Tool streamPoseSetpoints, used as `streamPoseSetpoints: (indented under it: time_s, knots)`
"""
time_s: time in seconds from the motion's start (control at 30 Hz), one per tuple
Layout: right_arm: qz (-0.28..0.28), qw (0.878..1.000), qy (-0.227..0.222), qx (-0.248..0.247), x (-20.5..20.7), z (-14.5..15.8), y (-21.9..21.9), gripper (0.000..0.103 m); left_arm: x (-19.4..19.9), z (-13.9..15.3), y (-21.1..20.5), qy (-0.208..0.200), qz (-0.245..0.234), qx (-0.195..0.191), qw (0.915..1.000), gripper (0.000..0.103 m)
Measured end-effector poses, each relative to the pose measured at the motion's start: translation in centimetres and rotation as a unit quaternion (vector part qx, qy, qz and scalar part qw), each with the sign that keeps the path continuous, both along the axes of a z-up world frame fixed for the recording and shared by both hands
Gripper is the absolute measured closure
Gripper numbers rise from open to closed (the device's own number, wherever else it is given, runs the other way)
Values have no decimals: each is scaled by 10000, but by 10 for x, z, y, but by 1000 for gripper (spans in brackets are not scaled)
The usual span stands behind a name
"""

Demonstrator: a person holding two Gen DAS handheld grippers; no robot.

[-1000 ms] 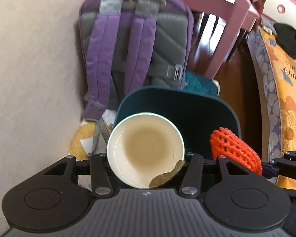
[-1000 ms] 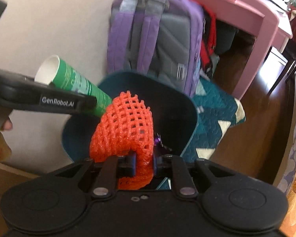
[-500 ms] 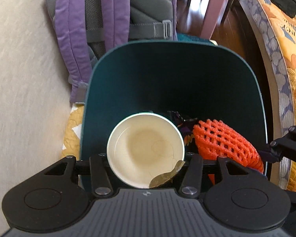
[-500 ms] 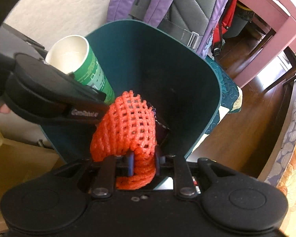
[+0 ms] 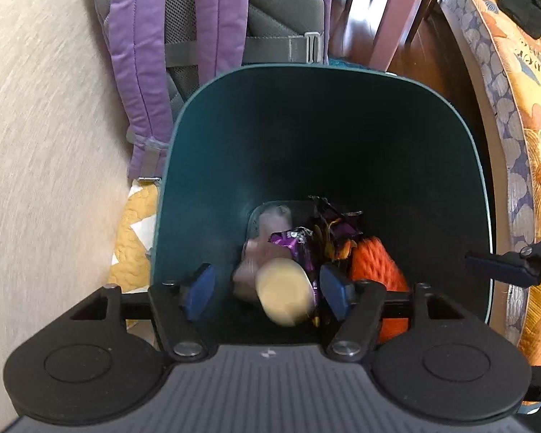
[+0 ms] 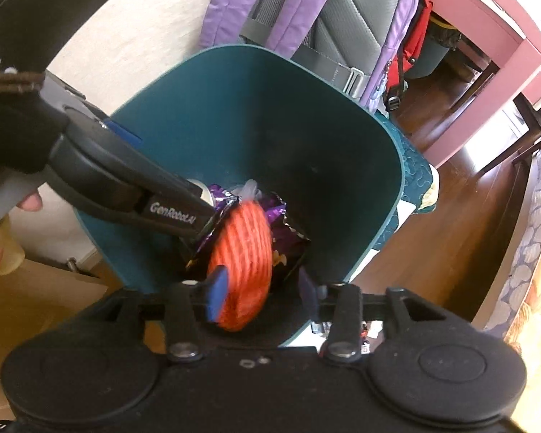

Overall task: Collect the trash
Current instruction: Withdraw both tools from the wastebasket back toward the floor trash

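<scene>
Wooden flooring (image 6: 461,195), a pale wall and a purple backpack (image 5: 212,29) at twelve o'clock framed the scene, with a patterned bed cover (image 5: 523,144) at three o'clock. Below both cameras stood the teal bin (image 5: 342,115), its mouth wide to the lenses. Half a second before, a paper cup had been clamped by the left gripper (image 5: 267,290) and an orange foam net by the right gripper (image 6: 259,290); both had since been let go. The orange foam net (image 6: 243,252) was caught blurred, falling between spread jaws onto the purple wrapper (image 5: 306,249) inside the bin. The paper cup (image 5: 285,297) was likewise seen blurred, dropping at six o'clock. Both grippers were released and empty, so this pair of items was judged collected.
</scene>
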State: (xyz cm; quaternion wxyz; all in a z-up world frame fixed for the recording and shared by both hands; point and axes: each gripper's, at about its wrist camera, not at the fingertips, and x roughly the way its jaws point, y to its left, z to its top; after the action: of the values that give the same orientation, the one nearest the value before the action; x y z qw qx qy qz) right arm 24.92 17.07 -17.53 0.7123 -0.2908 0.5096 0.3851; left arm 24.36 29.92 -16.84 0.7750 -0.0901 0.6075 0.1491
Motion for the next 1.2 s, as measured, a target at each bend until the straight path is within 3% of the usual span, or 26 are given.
streamPoseSetpoints:
  time_s: [0.23, 0.5, 0.77, 1.0, 1.2]
  knots:
    - [-188, 9990, 54, 398, -4, 25, -15, 42, -10, 18, 0, -234, -23, -40, 9997, 34]
    - [-611, 9936, 19, 954, -8, 67, -53, 39, -22, 60, -16, -769, -465, 59, 9959, 34]
    - [-1259, 9807, -113, 1491, -8, 108, -118, 34, -27, 104, -47, -1339, -1005, 100, 9858, 28]
    - [-1921, 9666, -349, 1659, -4, 120, -182, 28, -20, 116, -87, -1557, -1328, 86, 9788, 23]
    - [-2356, 9562, -396, 1689, 2, 108, -246, 19, -6, 113, -130, -1645, -1448, 124, 9756, 23]
